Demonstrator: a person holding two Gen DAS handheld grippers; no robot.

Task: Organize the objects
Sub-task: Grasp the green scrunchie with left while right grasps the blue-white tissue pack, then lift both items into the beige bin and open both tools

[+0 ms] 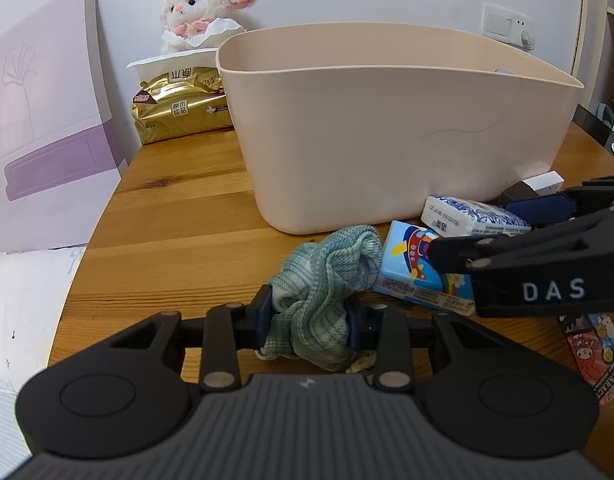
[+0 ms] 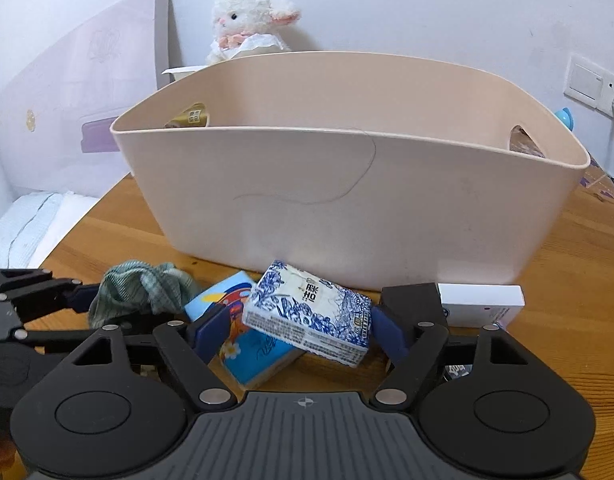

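Wooden table [image 1: 179, 208] set against a white wall, with a wall switch and socket [image 1: 505, 24] at the right. A pale beige plastic bin [image 1: 387, 136] stands upright on the table; oval handle cut-outs show in its end walls. Behind it: a white plush lamb [image 1: 203, 4] and a gold tissue pack [image 1: 179, 104]. A lilac panel [image 1: 47, 120] leans at the left.

Left gripper [image 1: 311, 316]: jaws closed narrow onto a crumpled green cloth [image 1: 331, 276], which bulges out above and below the blue pads [image 1: 267, 312]. The cloth lies in front of the bin, outside it, touching the cartoon-printed tissue pack [image 1: 419, 268] to its right.

Right gripper [image 2: 299, 328]: jaws wide, one blue pad on each side of the blue-and-white porcelain-pattern tissue pack [image 2: 311, 312]. The left pad [image 2: 211, 328] sits at the pack's edge; the right pad [image 2: 387, 332] is just beside its end. Firm contact cannot be confirmed. This pack rests tilted on top of the cartoon-printed pack, both just in front of the bin wall.

A white box [image 2: 481, 304] with a dark box [image 2: 411, 300] beside it lies to the right, near the bin base. A printed card [image 1: 595, 344] lies at the table's right edge.
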